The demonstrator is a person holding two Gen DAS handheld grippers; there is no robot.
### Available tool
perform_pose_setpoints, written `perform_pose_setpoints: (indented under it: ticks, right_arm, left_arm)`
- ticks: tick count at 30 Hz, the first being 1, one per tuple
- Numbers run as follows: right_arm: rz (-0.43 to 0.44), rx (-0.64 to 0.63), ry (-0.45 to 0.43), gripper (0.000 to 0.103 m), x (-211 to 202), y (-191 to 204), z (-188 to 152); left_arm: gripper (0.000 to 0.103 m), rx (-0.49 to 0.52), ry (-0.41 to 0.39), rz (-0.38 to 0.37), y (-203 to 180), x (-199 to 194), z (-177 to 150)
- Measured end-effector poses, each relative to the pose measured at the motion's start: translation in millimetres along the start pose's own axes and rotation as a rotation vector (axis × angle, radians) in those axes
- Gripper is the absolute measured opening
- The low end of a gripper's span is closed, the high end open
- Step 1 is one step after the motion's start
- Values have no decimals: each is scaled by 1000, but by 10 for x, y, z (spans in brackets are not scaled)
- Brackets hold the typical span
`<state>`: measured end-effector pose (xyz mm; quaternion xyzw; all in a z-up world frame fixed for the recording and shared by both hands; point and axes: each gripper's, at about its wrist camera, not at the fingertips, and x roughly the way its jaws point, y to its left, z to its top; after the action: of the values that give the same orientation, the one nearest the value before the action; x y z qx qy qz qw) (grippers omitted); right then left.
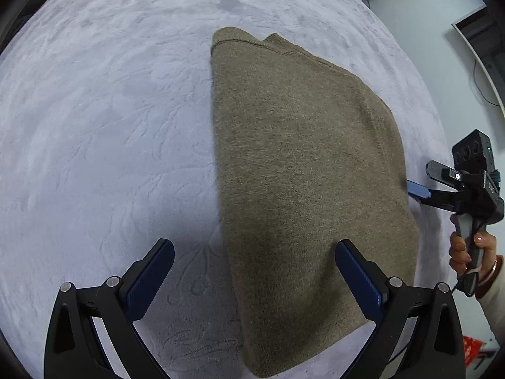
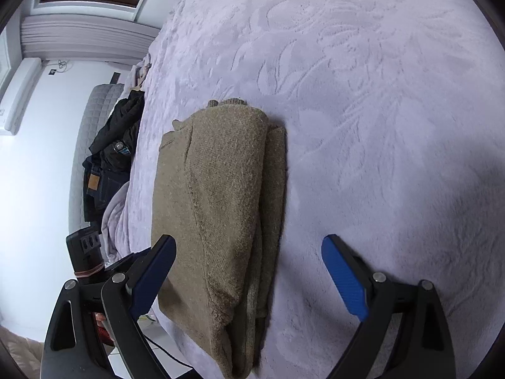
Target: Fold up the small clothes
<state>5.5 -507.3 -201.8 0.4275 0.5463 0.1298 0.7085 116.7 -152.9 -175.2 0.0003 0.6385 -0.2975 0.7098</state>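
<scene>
- Olive-brown knit sweater [image 1: 303, 189], folded into a long strip, lies flat on the pale lilac plush blanket [image 1: 110, 126].
- Long axis in the left wrist view: runs from the near edge away from the camera, collar end farthest off; the strip leans slightly left toward its far end.
- Right wrist view: same sweater [image 2: 221, 205] seen along its length, layers stacked, ribbed edge at the far end.
- Near end of the strip is cut off by the frame bottom in both views; what lies under the top fold cannot be made out.
- Left gripper [image 1: 254, 279]: jaws spread wide, holding nothing; the sweater's left edge sits between the fingers, right finger over the knit.
- Right gripper [image 2: 249, 278]: jaws wide apart, empty, straddling the sweater's near end.
- In the left view the right gripper [image 1: 418, 189] sits at the sweater's right edge; contact there cannot be told.
- Dark clothes [image 2: 110, 158] are heaped at the blanket's far left edge.
</scene>
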Motion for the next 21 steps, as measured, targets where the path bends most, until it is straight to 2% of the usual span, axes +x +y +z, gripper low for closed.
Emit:
perform_pose_setpoints:
  ticks: [4, 6, 9, 11, 15, 21]
  right_arm:
    - [63, -9, 18, 95, 64, -39, 81]
    - [103, -17, 34, 95, 90, -38, 124]
    - [174, -32, 52, 95, 98, 0, 166]
    - [165, -35, 63, 95, 150, 11, 192]
    - [163, -44, 85, 95, 307, -11, 263]
    - [212, -95, 118, 95, 555, 130, 382]
  left_arm:
    - [102, 28, 32, -110, -30, 126, 48]
    - [102, 46, 45, -134, -86, 166, 46]
    - [102, 100, 53, -122, -181, 198, 63]
    - [102, 117, 65, -114, -192, 234, 70]
    - [102, 99, 91, -120, -181, 286, 55]
    - [102, 82, 79, -128, -338, 442, 168]
